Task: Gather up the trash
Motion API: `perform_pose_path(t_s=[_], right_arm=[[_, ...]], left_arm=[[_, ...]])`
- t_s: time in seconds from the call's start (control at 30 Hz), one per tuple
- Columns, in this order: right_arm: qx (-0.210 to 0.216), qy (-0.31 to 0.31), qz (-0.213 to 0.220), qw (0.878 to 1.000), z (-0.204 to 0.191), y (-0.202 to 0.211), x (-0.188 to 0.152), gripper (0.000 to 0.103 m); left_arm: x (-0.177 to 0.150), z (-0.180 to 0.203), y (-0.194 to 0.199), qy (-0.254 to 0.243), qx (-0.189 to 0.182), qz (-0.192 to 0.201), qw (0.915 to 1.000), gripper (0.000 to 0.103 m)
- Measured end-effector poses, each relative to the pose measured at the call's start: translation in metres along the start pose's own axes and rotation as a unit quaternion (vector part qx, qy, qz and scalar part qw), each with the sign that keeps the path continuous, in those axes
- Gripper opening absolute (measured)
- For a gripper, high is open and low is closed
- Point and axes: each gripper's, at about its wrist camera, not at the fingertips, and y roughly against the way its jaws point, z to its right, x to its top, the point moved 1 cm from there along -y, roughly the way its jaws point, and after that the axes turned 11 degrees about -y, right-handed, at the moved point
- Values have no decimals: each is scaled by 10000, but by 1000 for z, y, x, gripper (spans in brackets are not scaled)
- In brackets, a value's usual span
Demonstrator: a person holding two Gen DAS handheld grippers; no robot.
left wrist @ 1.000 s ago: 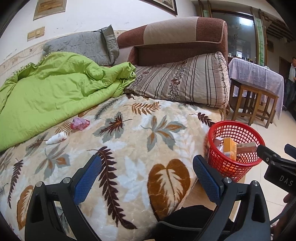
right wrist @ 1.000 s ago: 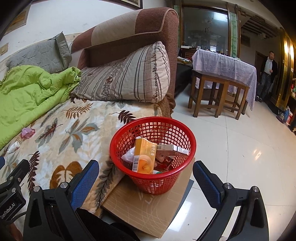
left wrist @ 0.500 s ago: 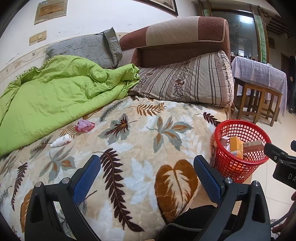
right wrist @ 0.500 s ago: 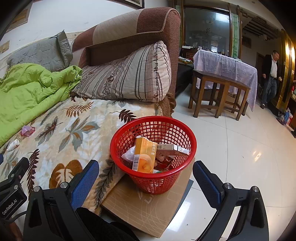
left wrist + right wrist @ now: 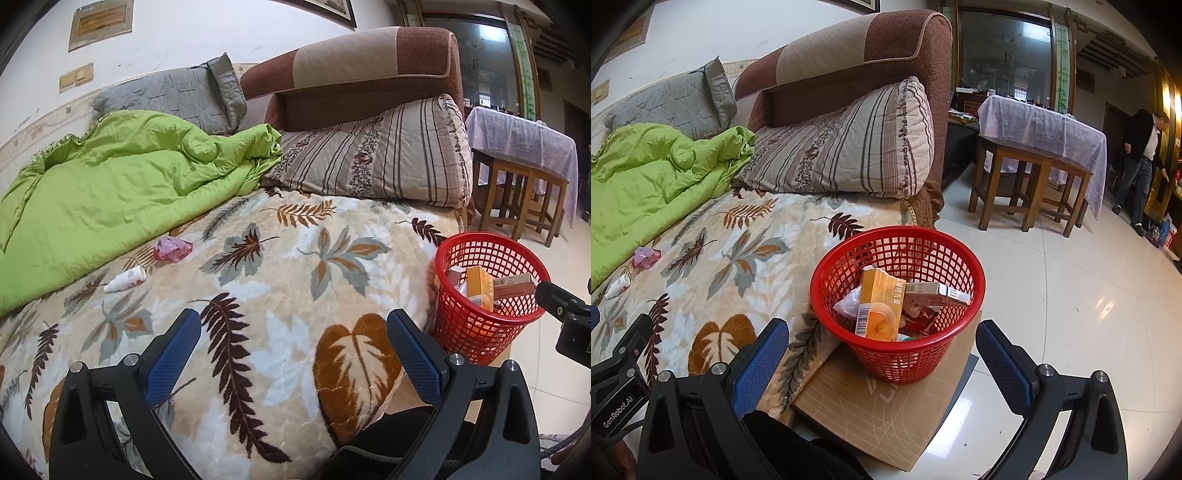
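A crumpled pink wrapper [image 5: 172, 249] and a small white bottle [image 5: 125, 279] lie on the leaf-patterned blanket [image 5: 280, 266], by the green quilt's edge; both also show as the wrapper [image 5: 645, 256] and bottle [image 5: 617, 286] in the right wrist view. A red mesh basket [image 5: 897, 347] stands on a cardboard sheet beside the bed, holding an orange box [image 5: 881, 308] and other packets. The basket [image 5: 484, 332] sits at the right of the left wrist view. My left gripper [image 5: 293, 341] hangs open over the blanket's near part. My right gripper [image 5: 882, 350] is open just before the basket, holding nothing.
A green quilt [image 5: 103, 199], a grey pillow [image 5: 177, 99] and a striped pillow [image 5: 380, 158] fill the bed's far side. A brown sofa arm [image 5: 849, 70] stands behind. Wooden stools and a cloth-covered table [image 5: 1041, 147] stand on the tiled floor, where a person [image 5: 1141, 155] walks at far right.
The left wrist view has swung slightly left and up, so the basket sits further right. The right gripper has hardly moved. The person in the background walked to the right.
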Motion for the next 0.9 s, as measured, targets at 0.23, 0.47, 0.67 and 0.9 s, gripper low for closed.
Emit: perform_pose_path(t_s=[0.23, 0.47, 0.67, 0.9], right_arm=[[1, 8, -25, 10000, 1, -1, 0, 102], [-5, 2, -42, 10000, 2, -3, -1, 102], [-18, -14, -96, 10000, 4, -5, -2, 102], [-20, -15, -105, 9999, 4, -5, -2, 102]], left_arm=[[-1, 1, -1, -16, -38, -8, 10000, 100], [-1, 3, -1, -16, -87, -1, 10000, 100], [-2, 7, 0, -34, -158, 20, 9999, 100], [-2, 7, 0, -34, -171, 15, 9998, 100]])
